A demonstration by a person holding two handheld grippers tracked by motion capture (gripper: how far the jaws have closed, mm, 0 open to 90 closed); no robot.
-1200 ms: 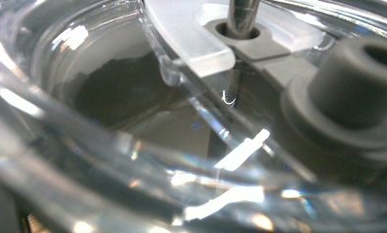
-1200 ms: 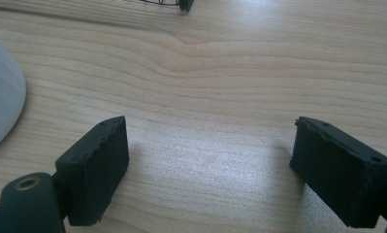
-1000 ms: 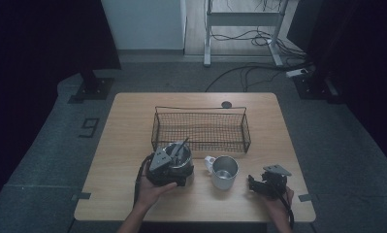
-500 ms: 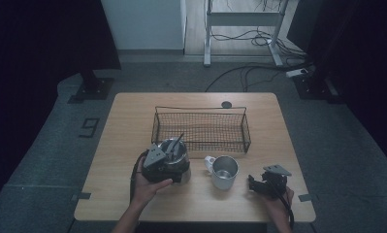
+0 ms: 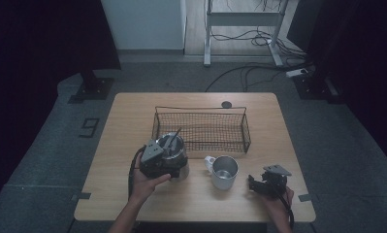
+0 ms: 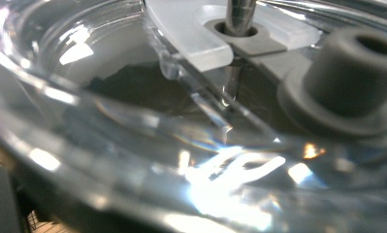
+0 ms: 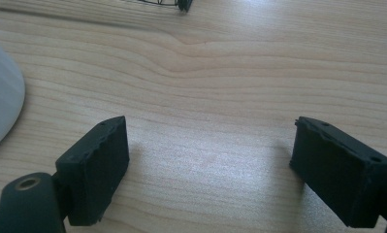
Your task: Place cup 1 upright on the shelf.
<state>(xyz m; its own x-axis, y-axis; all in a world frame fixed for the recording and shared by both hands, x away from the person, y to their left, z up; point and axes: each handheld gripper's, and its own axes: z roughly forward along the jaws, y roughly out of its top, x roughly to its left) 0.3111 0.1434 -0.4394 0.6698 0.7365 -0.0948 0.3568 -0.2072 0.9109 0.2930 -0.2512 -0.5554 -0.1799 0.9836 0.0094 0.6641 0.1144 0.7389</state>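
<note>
A clear glass pot [image 5: 178, 147] with a see-through lid [image 6: 133, 97], a metal rod [image 6: 239, 14] and a grey knob [image 6: 351, 73] sits at the table's front left, just before the wire basket [image 5: 201, 127]. My left gripper [image 5: 168, 159] is closed around the pot, with the lid pressed close against its camera and its pads hidden. A metal mug [image 5: 224, 171] stands in the front middle. To its right, my right gripper [image 5: 254, 184] rests low over bare wood, its jaws wide apart [image 7: 210, 170] with nothing between them.
The wooden table [image 5: 133, 121] carries a small black disc [image 5: 225, 104] behind the basket. A pale curve of the mug [image 7: 2, 97] and a basket corner [image 7: 181, 4] show in the right gripper view. Dark floor and cables lie beyond the table.
My left gripper and the glass pot have shifted slightly to the left together. The right gripper has kept still.
</note>
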